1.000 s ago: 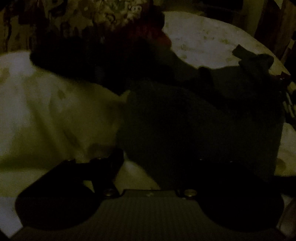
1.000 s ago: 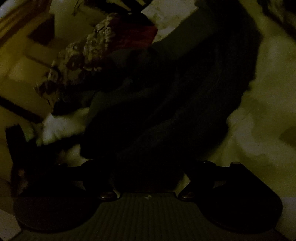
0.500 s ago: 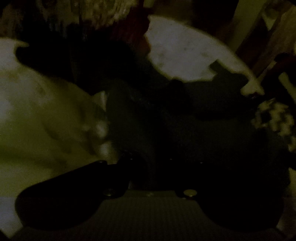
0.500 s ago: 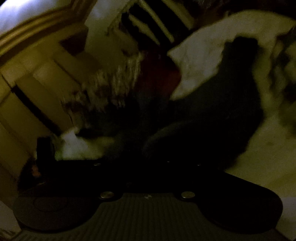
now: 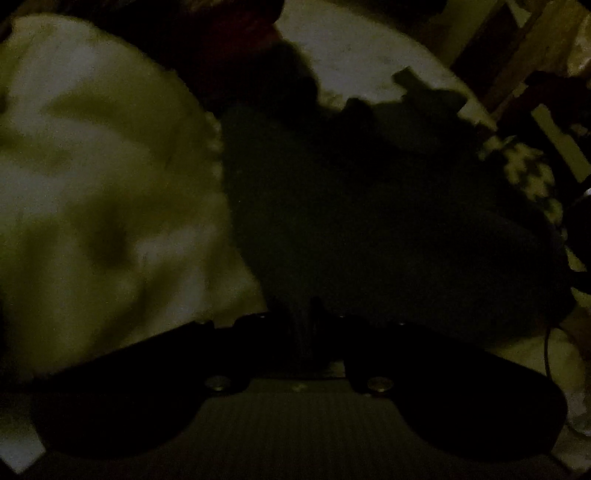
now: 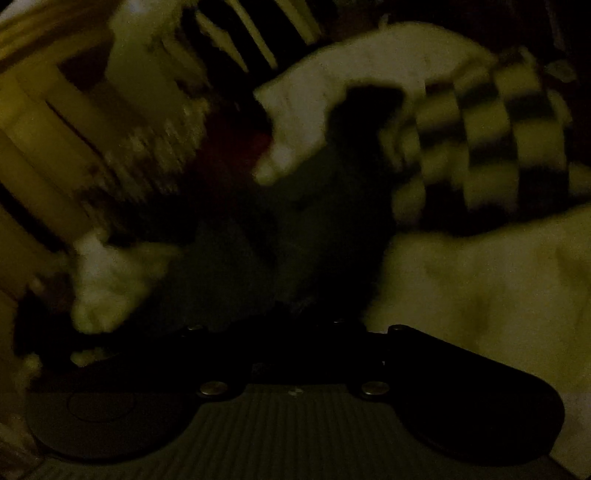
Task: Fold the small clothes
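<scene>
The scene is very dim. A dark garment [image 5: 388, 221] lies on a pale bed sheet [image 5: 92, 184] and fills the middle and right of the left wrist view. My left gripper [image 5: 306, 332] is shut on a fold of its near edge. In the right wrist view the same dark garment [image 6: 288, 240] runs from my right gripper [image 6: 295, 332] up the middle. The right jaws look drawn together on the cloth's edge. The fingertips are black against black cloth.
A black-and-pale checked cloth [image 6: 487, 140] lies at the upper right of the right wrist view and also shows in the left wrist view [image 5: 524, 173]. A red and patterned clothes pile [image 6: 177, 147] sits at the back left. Wooden bed slats [image 6: 251, 33] stand beyond. Pale sheet [image 6: 480, 288] spreads right.
Both grippers closed from open onto the dark garment's near edge. The right gripper swung so the checked cloth and bed frame came into view. The garment shifted toward the left gripper.
</scene>
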Tool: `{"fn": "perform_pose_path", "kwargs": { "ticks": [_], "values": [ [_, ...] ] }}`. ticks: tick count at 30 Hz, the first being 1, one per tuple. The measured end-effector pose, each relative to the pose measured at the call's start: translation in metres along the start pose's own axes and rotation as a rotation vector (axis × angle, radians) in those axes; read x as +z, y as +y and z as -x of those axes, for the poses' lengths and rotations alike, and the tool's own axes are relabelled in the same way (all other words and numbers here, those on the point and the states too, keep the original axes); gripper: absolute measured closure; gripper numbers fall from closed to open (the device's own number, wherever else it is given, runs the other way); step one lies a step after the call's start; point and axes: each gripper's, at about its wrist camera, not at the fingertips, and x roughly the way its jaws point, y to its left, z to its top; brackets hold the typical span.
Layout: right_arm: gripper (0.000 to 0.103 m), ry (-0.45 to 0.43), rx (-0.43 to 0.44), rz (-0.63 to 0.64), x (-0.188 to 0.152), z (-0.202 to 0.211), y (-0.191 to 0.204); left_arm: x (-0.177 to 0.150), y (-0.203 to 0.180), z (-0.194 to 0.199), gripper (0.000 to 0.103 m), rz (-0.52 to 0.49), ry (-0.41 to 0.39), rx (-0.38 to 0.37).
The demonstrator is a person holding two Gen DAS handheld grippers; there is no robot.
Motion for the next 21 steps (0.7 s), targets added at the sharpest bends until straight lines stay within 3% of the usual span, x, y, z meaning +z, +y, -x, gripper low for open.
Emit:
{"fn": "perform_pose_path", "kwargs": {
  "ticks": [2, 5, 8, 10, 13, 16, 19, 21],
  "values": [
    [0.078, 0.012, -0.036, 0.036, -0.019, -0.017, -0.001, -0.006, 0.006, 0.002, 0.094, 0.007, -0.004, 0.006],
    [0.072, -0.026, -0.017, -0.044, -0.024, -0.015, -0.015, -0.007, 0.004, 0.005, 0.093, 0.003, -0.009, 0.014],
    [0.058, -0.037, -0.093, 0.062, -0.022, -0.002, -0.007, -0.005, -0.011, 0.012, 0.082, -0.059, -0.022, 0.064],
    [0.055, -0.038, -0.152, 0.177, -0.021, 0.008, 0.005, -0.004, -0.016, 0.024, 0.054, -0.1, -0.039, 0.097],
    [0.034, -0.055, -0.2, 0.257, -0.012, 0.031, 0.018, -0.001, -0.021, 0.051, 0.031, -0.142, -0.088, 0.102],
    [0.02, -0.058, -0.146, 0.319, 0.009, 0.053, 0.036, 0.01, -0.032, 0.084, 0.017, -0.205, -0.142, 0.127],
    [0.0, -0.05, -0.028, 0.399, 0.032, 0.07, 0.06, 0.03, -0.052, 0.118, 0.015, -0.31, -0.236, 0.156],
    [0.0, -0.023, 0.053, 0.494, 0.053, 0.073, 0.084, 0.05, -0.07, 0.132, 0.013, -0.375, -0.276, 0.135]
  ]
}}
